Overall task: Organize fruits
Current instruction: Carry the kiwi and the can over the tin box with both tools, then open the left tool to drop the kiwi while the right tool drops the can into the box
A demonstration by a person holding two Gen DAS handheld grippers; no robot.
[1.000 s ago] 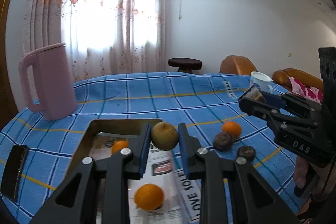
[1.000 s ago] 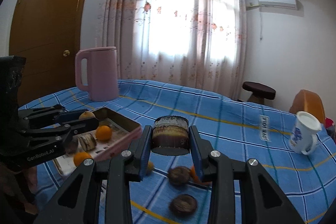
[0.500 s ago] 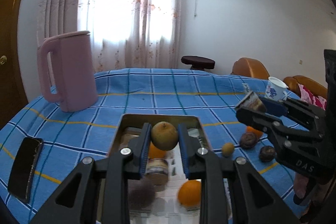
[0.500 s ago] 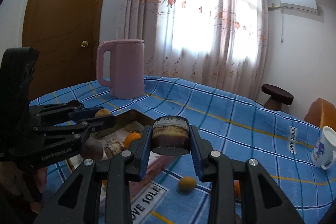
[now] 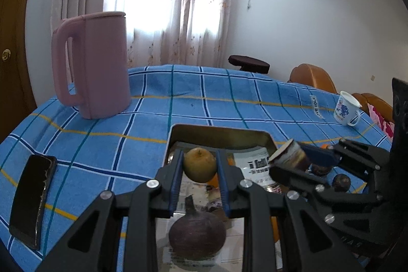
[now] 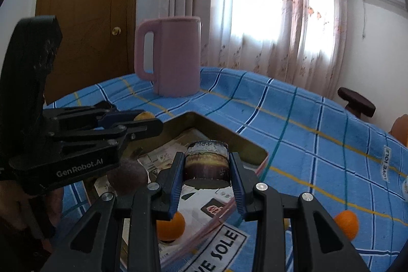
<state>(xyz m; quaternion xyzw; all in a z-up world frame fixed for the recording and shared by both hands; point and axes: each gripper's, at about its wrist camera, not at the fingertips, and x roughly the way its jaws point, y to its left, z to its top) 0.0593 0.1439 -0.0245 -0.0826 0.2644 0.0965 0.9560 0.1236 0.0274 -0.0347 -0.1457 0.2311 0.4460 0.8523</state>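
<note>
The left gripper (image 5: 199,167) clamps a yellow-green pear (image 5: 199,164) between its blue pads, held above the metal tray (image 5: 219,135). The right gripper (image 6: 206,171) grips a dark, cylinder-shaped fruit slice (image 6: 206,163), also over the tray, near a purple fruit (image 5: 197,236).

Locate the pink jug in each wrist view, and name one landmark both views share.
Left wrist: the pink jug stands upper left, on the blue checked cloth, beyond the tray.
Right wrist: the pink jug stands above centre, left of the curtains.
Shared landmark: the gold tray below the jug.
</note>
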